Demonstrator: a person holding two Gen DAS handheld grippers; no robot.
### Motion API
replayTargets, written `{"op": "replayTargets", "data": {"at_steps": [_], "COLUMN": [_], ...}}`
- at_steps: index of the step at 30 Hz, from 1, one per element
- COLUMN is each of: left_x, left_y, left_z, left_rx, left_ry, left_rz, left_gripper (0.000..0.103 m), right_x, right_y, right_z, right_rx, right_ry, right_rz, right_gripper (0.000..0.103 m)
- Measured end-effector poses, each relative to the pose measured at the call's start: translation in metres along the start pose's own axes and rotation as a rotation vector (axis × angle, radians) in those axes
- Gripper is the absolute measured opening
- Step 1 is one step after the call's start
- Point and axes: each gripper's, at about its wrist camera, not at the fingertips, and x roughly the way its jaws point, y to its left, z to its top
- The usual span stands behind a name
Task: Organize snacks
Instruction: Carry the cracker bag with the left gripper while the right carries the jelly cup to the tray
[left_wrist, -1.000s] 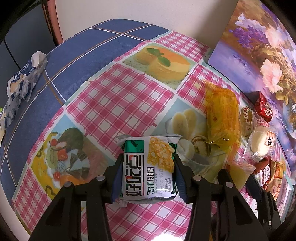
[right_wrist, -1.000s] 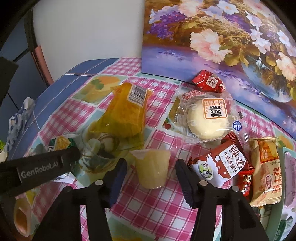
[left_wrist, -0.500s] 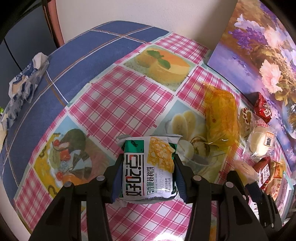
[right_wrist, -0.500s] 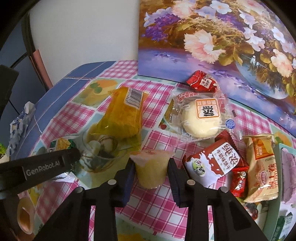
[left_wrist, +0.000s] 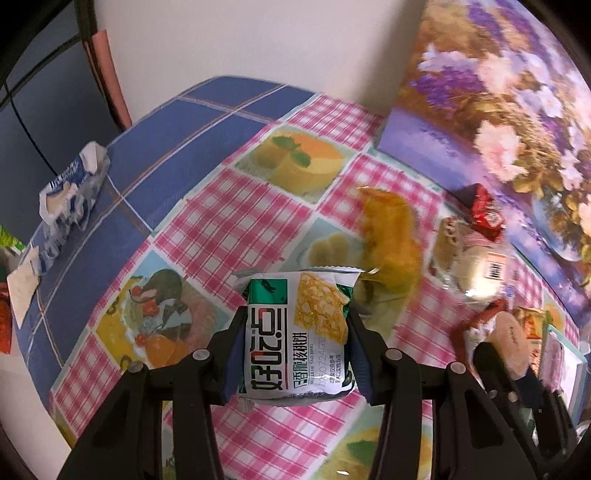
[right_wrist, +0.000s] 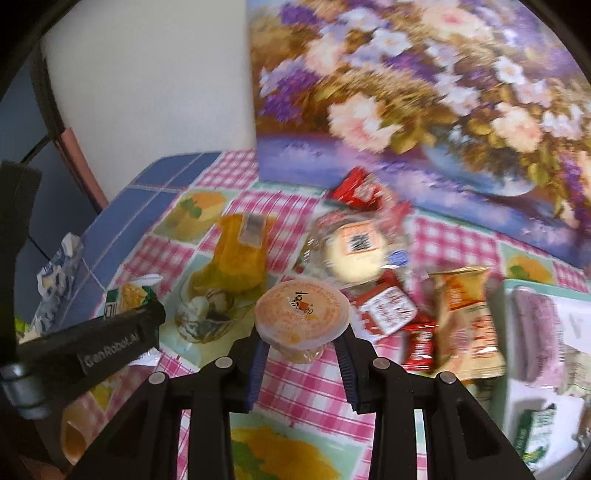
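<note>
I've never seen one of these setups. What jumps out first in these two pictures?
The big painted canvas of pink and purple flowers leaning at the back of the pink checked fruit-print tablecloth. Next, each black hand-held gripper holds a snack: the left hand-held gripper pinches a white and green foil biscuit packet, and the right hand-held gripper clamps a clear jelly cup with an orange lid. More wrapped snacks lie scattered below the canvas.
</note>
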Motion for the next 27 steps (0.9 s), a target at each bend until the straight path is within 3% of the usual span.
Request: {"op": "replayTargets", "data": {"at_steps": [8, 18, 27], "left_x": [-0.043, -0.094, -0.135], "left_y": [-0.041, -0.091, -0.154], "left_z": [-0.007, -0.022, -0.044], "left_rx": [0.077, 0.136, 0.272], "left_ry": [-0.069, -0.115, -0.179], "left_rz": [-0.044, -0.177, -0.189], "left_gripper": [0.051, 0.051, 0.051], "right_x": [-0.057, -0.125, -0.166], "right_y": [-0.051, -0.139, -0.217], "right_z": [0.014, 0.006, -0.016], "right_rx": [0.138, 0.327, 0.481], "right_ry": [-0.063, -0.122, -0.156], "right_rz": [-0.047, -0.143, -0.225], "right_gripper": [0.037, 0.037, 0.037]}}
